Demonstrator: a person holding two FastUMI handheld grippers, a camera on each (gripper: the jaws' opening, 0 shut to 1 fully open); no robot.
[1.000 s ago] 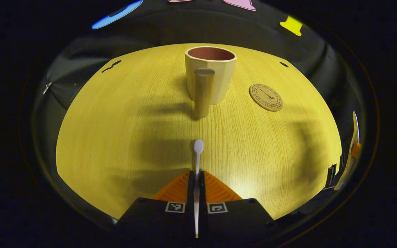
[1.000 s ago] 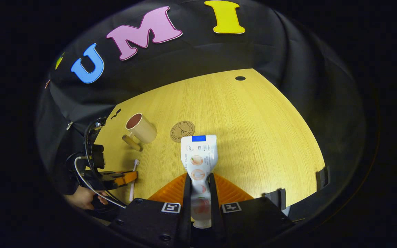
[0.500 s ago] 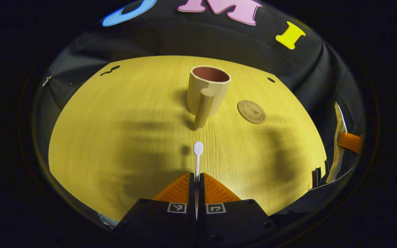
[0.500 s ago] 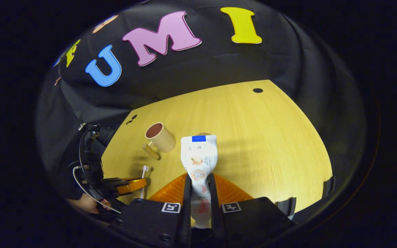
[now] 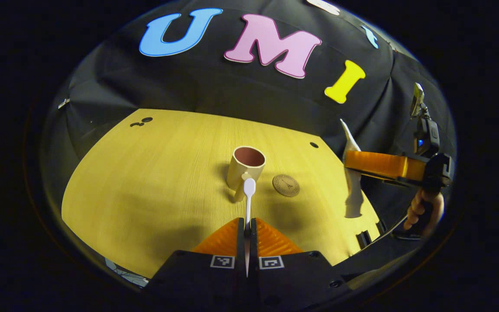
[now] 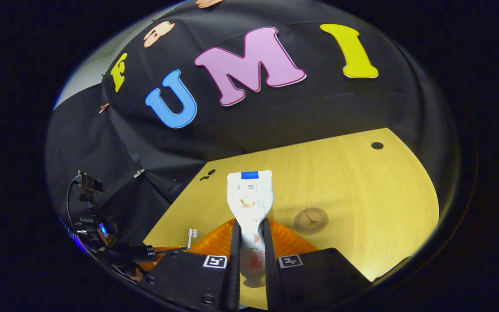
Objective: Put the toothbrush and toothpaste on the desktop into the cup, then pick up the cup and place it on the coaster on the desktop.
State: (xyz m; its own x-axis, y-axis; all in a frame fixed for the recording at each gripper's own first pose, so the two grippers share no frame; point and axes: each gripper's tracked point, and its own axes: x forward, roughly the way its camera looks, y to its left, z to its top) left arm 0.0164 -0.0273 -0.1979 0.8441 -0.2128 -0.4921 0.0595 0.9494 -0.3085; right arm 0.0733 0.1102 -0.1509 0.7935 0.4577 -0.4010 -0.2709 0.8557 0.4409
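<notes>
— Above the worktop (image 5: 145, 182), what is each side carrying?

— The left hand-held gripper (image 5: 247, 225) is pinched narrow on the toothbrush (image 5: 248, 195), handle between the fingers, head pointing forward toward the cup (image 5: 245, 171). The right hand-held gripper (image 6: 249, 229) is clamped on the toothpaste (image 6: 249, 195), gripping low near the cap so the flat crimped end sticks out ahead.

— How will those two handle?

— The toothbrush looks thin, light and stiff (likely smooth plastic, so it could pivot in a pinch). Its grip sits well down the handle, which I judge leaves plenty of length to drop in head-first. The toothpaste is a soft tube; it bulges and narrows where the fingers squeeze it, so a harder grip may deform it. Holding it near the cap seems sensible, since that end is firmer.

— And the cup?

— It stands upright near the middle of the worktop, mouth open, a peg-like handle facing the left gripper view. The coaster (image 5: 286, 185) lies flat just beside it, apart, on its right in that view. The cup looks rigid and light, so a nudge to the rim could tip it.

— Room to move?

— Plenty. Bare worktop surrounds the cup, edges well off. The main crowding, I think, is both hand-held grippers wanting one narrow mouth; going one at a time seems safer.
</notes>
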